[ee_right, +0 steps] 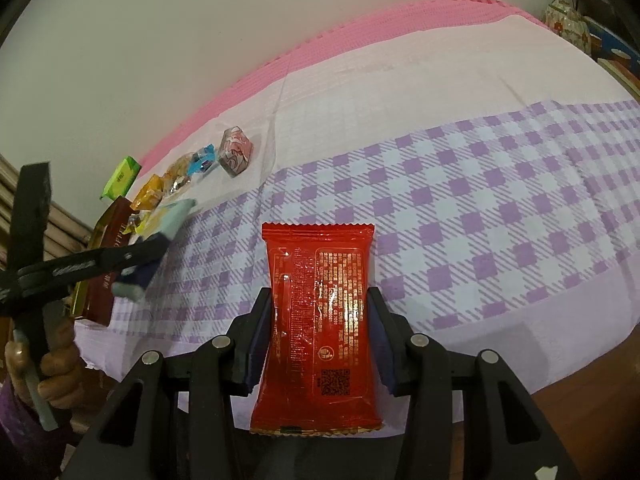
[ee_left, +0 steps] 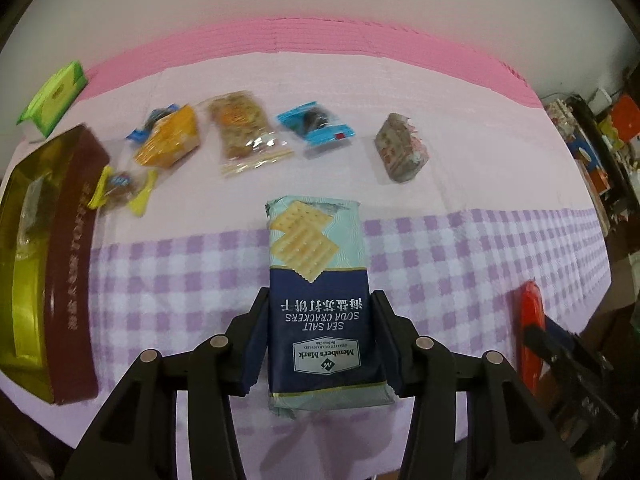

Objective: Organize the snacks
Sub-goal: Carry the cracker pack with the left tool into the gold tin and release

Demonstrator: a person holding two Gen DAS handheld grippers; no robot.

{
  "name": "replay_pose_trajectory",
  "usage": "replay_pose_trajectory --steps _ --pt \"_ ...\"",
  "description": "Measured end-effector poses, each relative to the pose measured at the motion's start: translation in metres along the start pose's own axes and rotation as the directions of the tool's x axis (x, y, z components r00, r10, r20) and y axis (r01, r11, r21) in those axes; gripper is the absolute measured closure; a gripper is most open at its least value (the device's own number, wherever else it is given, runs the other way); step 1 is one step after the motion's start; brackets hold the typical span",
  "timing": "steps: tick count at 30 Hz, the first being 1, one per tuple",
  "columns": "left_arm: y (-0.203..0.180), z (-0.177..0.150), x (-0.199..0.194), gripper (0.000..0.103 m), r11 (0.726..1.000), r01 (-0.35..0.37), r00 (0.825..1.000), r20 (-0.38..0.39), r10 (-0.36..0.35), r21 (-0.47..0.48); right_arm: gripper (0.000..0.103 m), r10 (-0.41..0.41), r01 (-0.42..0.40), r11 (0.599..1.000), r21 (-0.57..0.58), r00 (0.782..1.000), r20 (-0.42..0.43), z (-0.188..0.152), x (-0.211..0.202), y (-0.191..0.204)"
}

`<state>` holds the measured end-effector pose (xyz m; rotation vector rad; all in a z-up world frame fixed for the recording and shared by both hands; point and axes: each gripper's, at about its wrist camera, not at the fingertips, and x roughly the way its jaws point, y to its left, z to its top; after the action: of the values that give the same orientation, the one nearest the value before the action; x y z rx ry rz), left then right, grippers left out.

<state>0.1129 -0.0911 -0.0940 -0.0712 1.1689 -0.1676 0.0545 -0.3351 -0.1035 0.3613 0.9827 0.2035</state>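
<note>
Holding a soda cracker pack (ee_left: 318, 304) pinched between its pads, the left gripper (ee_left: 320, 344) hangs right of the brown tin (ee_left: 72, 280). The right gripper (ee_right: 320, 340), farther right, pinches one red packet (ee_right: 320, 328). Both packs look light and crinkly (crackers likely fragile); mid-body side grips suit. Beyond the tin on the tablecloth (ee_left: 460, 248) lie six loose small snacks; one tin.

Open checked cloth at the near middle and right; clutter far left.

Snack packets (ee_left: 248, 132) line the far pink strip, with a tin (ee_left: 72, 240) and green box (ee_left: 54, 96) blocking the left edge. The checked cloth (ee_right: 500, 208) to the right lies bare. The left hand-held gripper (ee_right: 138, 254) with its cracker pack (ee_left: 316, 300) hangs beside the tin.
</note>
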Motion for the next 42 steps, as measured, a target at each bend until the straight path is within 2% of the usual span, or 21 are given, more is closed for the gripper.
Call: replay_pose_trajectory --steps 3,7,16,22,29,42 --pt "0.040 -0.008 -0.016 0.054 1.000 0.014 1.000 -0.009 -0.014 -0.018 0.060 -0.007 0.007 1.000 -0.001 1.000 0.001 0.000 0.002 0.002" --pt "0.059 -0.009 -0.018 0.054 0.999 0.015 1.000 -0.025 -0.016 -0.049 0.060 -0.014 0.014 1.000 -0.005 1.000 0.000 0.000 0.003 0.004" --pt "0.057 -0.004 -0.041 0.054 0.999 0.015 0.999 0.039 -0.013 -0.042 0.060 -0.028 0.028 0.999 -0.018 1.000 0.005 -0.001 0.004 0.006" --pt "0.057 0.000 -0.063 0.054 0.999 -0.026 0.994 0.102 0.028 -0.018 0.060 -0.037 0.037 0.999 -0.029 0.999 0.009 -0.002 0.006 0.008" --pt "0.075 0.001 -0.087 0.054 0.996 -0.088 0.981 0.170 0.091 -0.020 0.060 -0.060 0.061 0.997 -0.045 0.998 0.018 -0.003 0.008 0.010" --pt "0.139 0.003 -0.116 0.054 0.983 -0.146 0.959 0.229 0.168 -0.109 0.059 -0.111 0.112 0.991 -0.076 0.994 0.020 -0.002 0.014 0.019"
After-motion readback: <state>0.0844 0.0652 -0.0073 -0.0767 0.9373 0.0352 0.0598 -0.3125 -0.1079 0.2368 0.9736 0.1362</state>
